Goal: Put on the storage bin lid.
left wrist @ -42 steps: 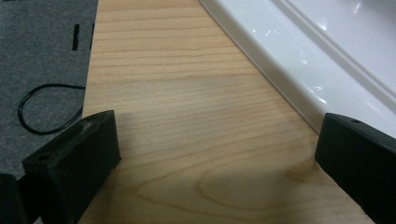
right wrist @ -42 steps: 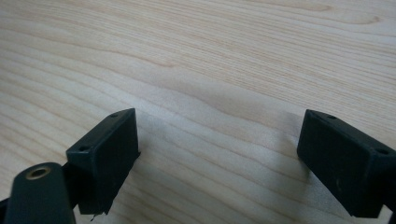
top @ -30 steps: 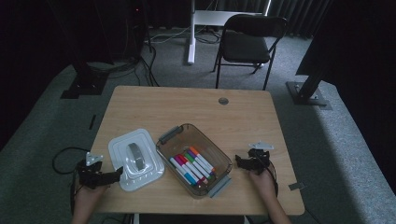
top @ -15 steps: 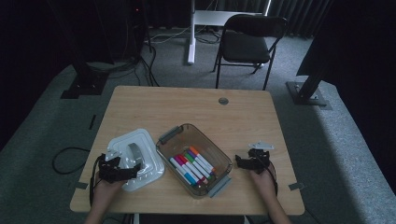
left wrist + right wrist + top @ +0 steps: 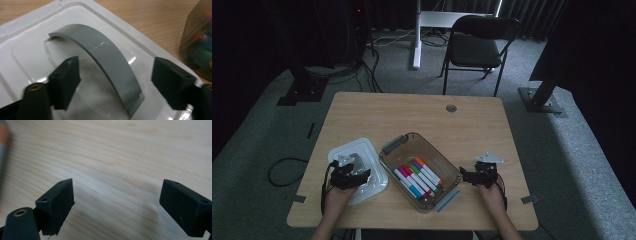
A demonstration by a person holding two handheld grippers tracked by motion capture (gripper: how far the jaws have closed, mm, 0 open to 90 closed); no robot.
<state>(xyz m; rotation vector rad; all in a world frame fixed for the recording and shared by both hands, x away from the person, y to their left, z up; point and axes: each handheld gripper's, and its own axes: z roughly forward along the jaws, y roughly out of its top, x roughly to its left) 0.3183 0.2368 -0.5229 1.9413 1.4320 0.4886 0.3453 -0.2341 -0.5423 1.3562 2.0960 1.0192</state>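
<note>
White lid (image 5: 155,57) with unlabelled grey handle (image 5: 110,62), left gripper (image 5: 116,80) jaws closing astride it, right gripper (image 5: 120,205) jaws apart

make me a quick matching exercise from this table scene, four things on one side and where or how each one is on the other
Things:
1. white lid
2. markers
3. left hand-held gripper
4. right hand-held gripper

Places or states:
A. lying inside the clear bin
B. jaws open over bare table, right of the bin
C. flat on the table, left of the bin
D. jaws either side of the lid's grey handle, not yet pressing it

Pairs: 1-C, 2-A, 3-D, 4-B
</note>
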